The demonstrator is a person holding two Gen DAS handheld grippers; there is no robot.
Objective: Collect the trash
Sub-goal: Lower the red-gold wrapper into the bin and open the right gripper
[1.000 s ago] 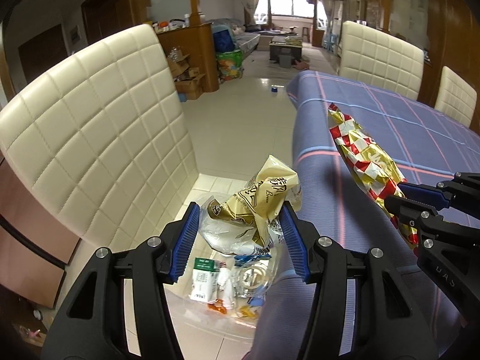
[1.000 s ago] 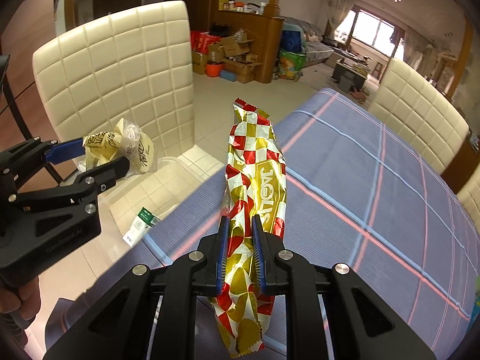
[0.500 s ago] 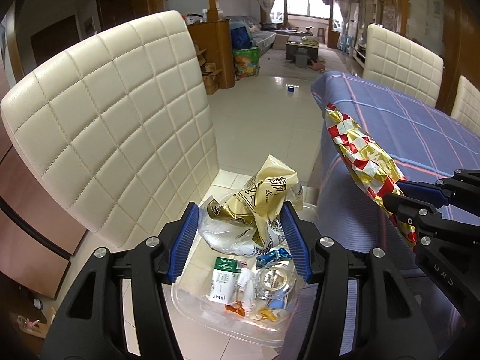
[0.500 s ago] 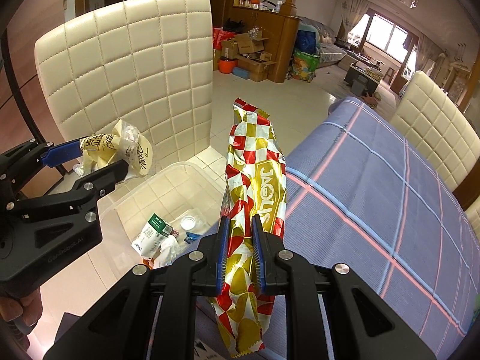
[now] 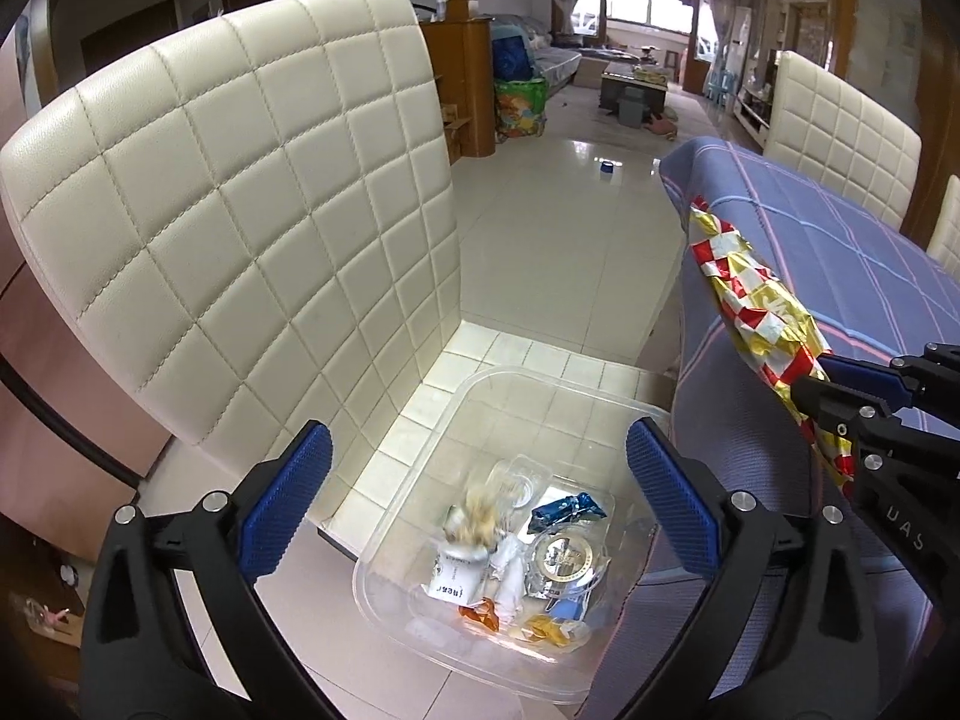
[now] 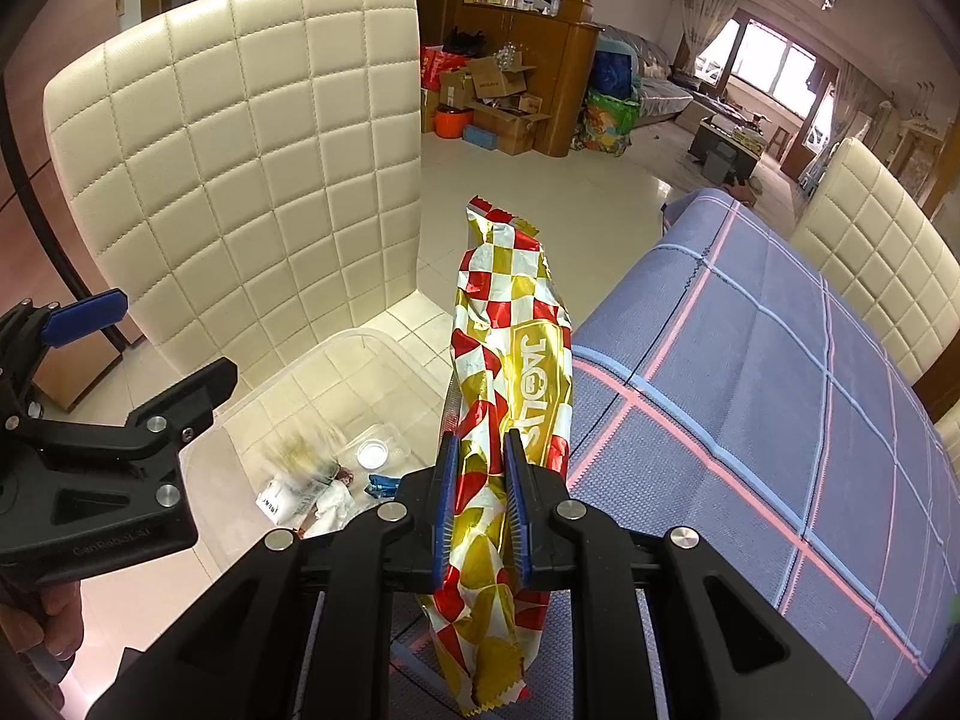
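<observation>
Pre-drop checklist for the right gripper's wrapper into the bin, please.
1. Right gripper shut on the long red-and-gold checkered foil wrapper: ok.
2. Left gripper open and holding nothing: ok.
3. Clear plastic bin on the floor, top open: ok.
4. Wrapper fully over the bin: not ok; it hangs by the edge of the blue plaid tablecloth.
5. Room in the bin above the trash pile: ok.
6. Blurred gold bag settled: cannot tell.

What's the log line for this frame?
left tool: open, over clear bin | right tool: shut on checkered wrapper | crumpled bag: blurred, in bin
</observation>
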